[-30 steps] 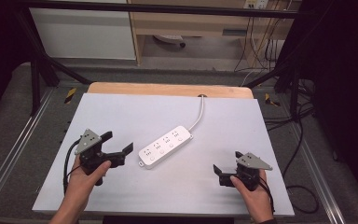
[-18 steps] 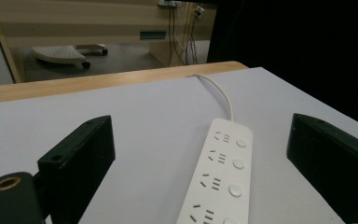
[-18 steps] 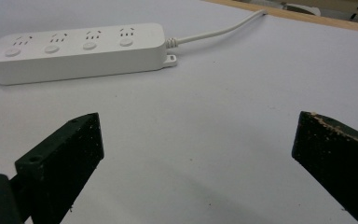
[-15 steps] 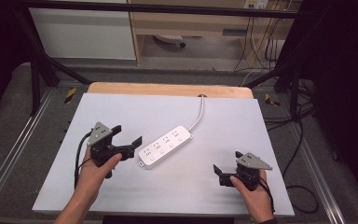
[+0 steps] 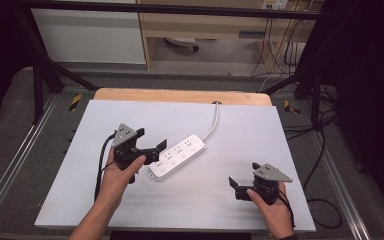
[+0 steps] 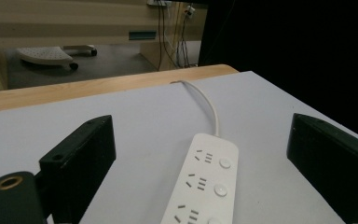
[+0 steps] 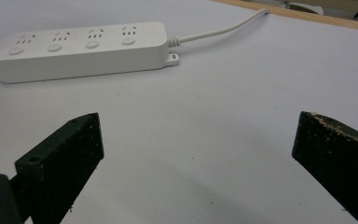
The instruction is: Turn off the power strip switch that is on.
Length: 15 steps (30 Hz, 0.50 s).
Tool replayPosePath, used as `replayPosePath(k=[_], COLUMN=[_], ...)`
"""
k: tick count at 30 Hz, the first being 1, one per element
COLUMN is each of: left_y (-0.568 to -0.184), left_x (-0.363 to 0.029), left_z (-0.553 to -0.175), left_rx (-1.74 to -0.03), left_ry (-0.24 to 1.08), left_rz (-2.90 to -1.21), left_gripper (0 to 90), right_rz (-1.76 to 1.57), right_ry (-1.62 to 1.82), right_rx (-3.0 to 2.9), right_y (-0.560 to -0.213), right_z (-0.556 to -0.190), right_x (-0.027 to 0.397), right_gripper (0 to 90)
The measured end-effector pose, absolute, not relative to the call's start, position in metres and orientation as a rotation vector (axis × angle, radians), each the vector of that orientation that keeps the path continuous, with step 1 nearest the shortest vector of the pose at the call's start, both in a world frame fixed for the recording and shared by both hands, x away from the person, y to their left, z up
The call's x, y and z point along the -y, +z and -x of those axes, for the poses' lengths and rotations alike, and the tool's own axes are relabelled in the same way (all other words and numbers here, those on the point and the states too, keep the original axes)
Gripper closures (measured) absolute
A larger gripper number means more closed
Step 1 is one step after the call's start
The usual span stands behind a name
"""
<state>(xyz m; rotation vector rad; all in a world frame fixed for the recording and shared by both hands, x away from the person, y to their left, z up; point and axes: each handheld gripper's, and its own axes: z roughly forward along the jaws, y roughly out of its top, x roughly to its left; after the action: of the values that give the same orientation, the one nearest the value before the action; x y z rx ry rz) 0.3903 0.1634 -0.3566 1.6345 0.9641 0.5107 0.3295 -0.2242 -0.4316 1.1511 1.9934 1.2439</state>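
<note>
While held just beside the near end of a white plastic four-socket power strip [image 5: 177, 156], left gripper [image 5: 150, 141] with black jaws spread wide, nothing between them. From the left gripper view, strip [image 6: 205, 182] lying lengthwise in the gap between the two jaws, not touching either, sockets and round buttons facing up. Lying flat and diagonal at the middle of a pale grey table top [image 5: 240, 125], with a white cable [image 5: 213, 122] running from its far end to the table's wooden back edge [image 5: 180, 96]. Well apart, near the front right corner, right gripper [image 5: 234, 186] resting low in a hand, jaws likewise wide open and empty. No containers on the table. From the right gripper view, strip [image 7: 79, 49] beyond the jaws, clear of both.
</note>
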Motion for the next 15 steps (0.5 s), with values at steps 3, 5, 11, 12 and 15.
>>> replayPosePath(k=[3,5,11,12,15], left_y=[-0.359,-0.361,-0.365,-0.366,-0.368], left_x=[-0.157,-0.154,-0.149,-0.148,-0.145], left_z=[-0.394,-0.397,-0.402,-0.403,-0.406], left_rx=[-0.966,-0.967,-0.98,-0.984,-0.984], left_ry=[0.515,0.513,0.544,0.545,0.546], left_rz=[-1.647,-1.653,-1.658,-1.661,-1.666], left_gripper=[7.8,7.8,8.4,8.4,8.3], right_rz=[-1.152,-1.153,-1.156,-1.157,-1.162], right_ry=[1.244,1.245,1.248,1.247,1.249], right_rx=[-2.0,-2.0,-1.998,-1.996,-1.99], right_y=[-0.432,-0.432,-0.432,-0.432,-0.431], right_z=[-0.329,-0.329,-0.328,-0.328,-0.328], right_x=[0.223,0.223,0.224,0.224,0.226], right_gripper=[2.3,2.2,2.3,2.3,2.2])
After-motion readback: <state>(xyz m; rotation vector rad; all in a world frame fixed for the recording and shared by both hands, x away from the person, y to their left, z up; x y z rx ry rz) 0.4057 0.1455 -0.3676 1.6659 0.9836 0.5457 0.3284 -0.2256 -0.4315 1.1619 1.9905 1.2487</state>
